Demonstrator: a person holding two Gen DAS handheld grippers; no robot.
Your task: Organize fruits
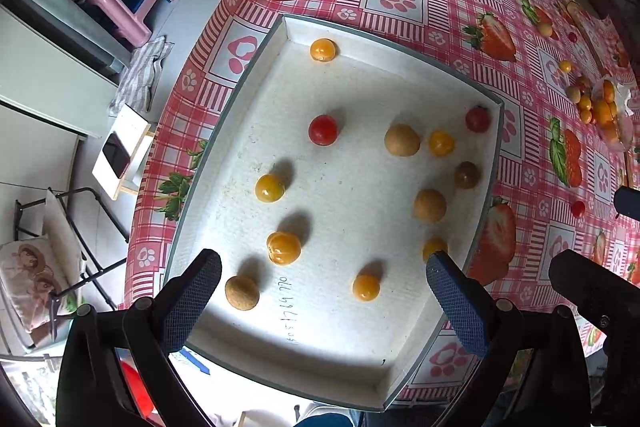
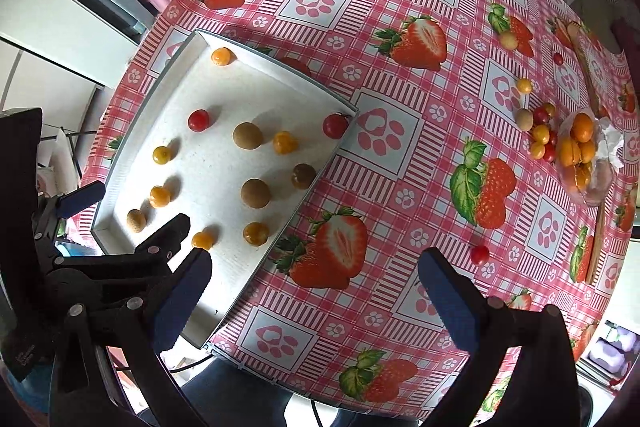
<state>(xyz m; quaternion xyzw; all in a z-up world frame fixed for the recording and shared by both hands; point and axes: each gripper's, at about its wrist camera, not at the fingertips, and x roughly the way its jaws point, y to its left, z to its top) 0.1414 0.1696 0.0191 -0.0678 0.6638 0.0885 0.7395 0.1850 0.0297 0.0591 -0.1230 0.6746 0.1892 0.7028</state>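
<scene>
Your left gripper (image 1: 324,291) hangs over the near end of the white tray (image 1: 384,383), its fingers spread wide and empty. Small fruits lie scattered in the tray: yellow ones, brown ones and a red tomato (image 1: 323,130), all apart from each other. Your right gripper (image 2: 316,287) hovers over the strawberry tablecloth (image 2: 400,155) just beside the tray, also wide and empty. A lone tomato (image 2: 479,254) sits near its right finger; a fruit pile (image 2: 560,139) lies farther off.
</scene>
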